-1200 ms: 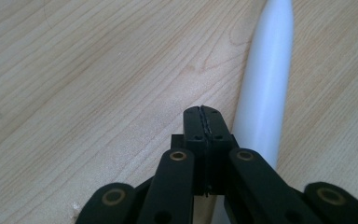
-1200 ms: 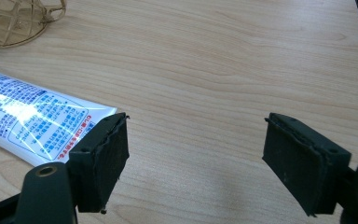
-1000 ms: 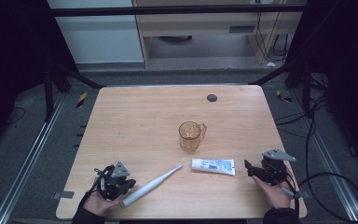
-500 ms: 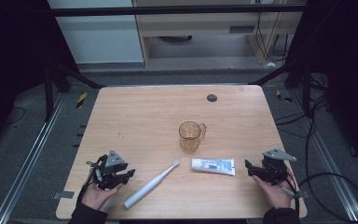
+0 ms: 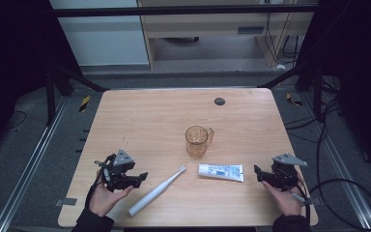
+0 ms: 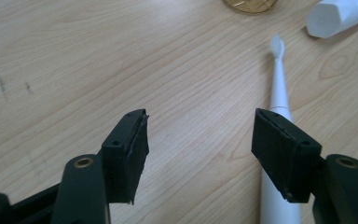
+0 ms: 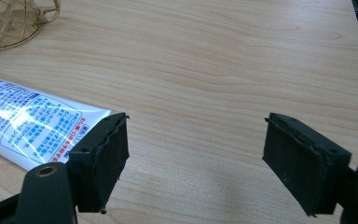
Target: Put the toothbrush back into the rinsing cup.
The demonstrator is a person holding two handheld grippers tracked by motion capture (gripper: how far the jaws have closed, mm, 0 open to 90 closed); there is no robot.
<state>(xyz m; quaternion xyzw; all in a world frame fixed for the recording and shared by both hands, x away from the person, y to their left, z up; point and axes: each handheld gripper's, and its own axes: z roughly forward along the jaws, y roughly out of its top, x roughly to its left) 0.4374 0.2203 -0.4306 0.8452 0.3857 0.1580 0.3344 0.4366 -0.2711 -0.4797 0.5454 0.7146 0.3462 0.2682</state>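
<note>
Both grippers low over the wooden surface (image 5: 149,121), fingers wide, holding nothing — left gripper (image 6: 198,140) just left of the white toothbrush (image 5: 157,190), right gripper (image 7: 196,154) just right of the toothpaste tube (image 5: 221,172) — amber mug (image 5: 196,140) upright between, farther back.

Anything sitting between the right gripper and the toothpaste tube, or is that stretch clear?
In the high view, bare wood separates the open right gripper from the white toothpaste tube with blue print. In the right gripper view, the tube's flat end lies beside one jaw.
</note>
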